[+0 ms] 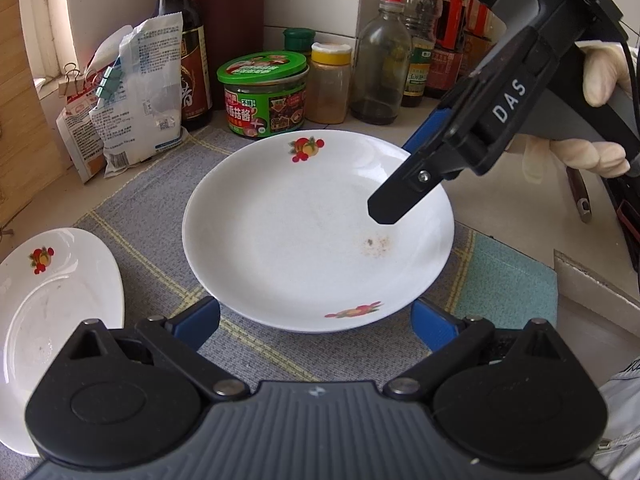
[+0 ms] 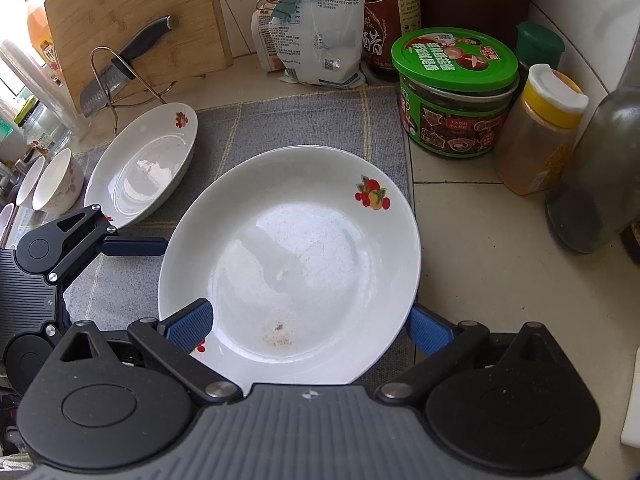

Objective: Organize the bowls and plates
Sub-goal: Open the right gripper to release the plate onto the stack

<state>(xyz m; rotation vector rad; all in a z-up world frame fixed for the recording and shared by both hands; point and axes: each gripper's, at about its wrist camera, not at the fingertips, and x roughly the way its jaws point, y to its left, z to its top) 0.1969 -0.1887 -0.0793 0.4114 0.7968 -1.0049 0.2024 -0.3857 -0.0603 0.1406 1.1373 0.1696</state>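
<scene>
Both claws spread wide here. Left gripper (image 1: 316,322) open, blue pads either side of the near rim of the big white round plate with fruit decals (image 1: 316,236), not actually pinching it as far as visible; near edge of the plate sits between the two fingers, just past the tips. Right gripper (image 2: 310,322) also spread, left blue pad over the plate's near-left rim, right pad just outside the rim on the right; can't tell if either pad is touching. From the left wrist view, right gripper coming in from the far right, one black fingertip hanging over the plate's right half, held by a hand in a pale glove (image 1: 600,80). Plate resting on a grey woven mat with yellow check lines (image 1: 160,208), small brownish speck patch in its well. Second white plate with the same fruit print (image 2: 144,164) lying to the left on the mat, apart from the big one, tilted a bit. Further left, a couple of small white bowls (image 2: 56,184) side by side. Behind the plate: green-lidded sauce jar (image 1: 262,94), yellow-capped spice jar (image 1: 330,84), dark sauce bottles, a crumpled white bag (image 1: 138,92). Bamboo cutting board (image 2: 136,20) and a knife in a wire rack (image 2: 120,72) at far left.
</scene>
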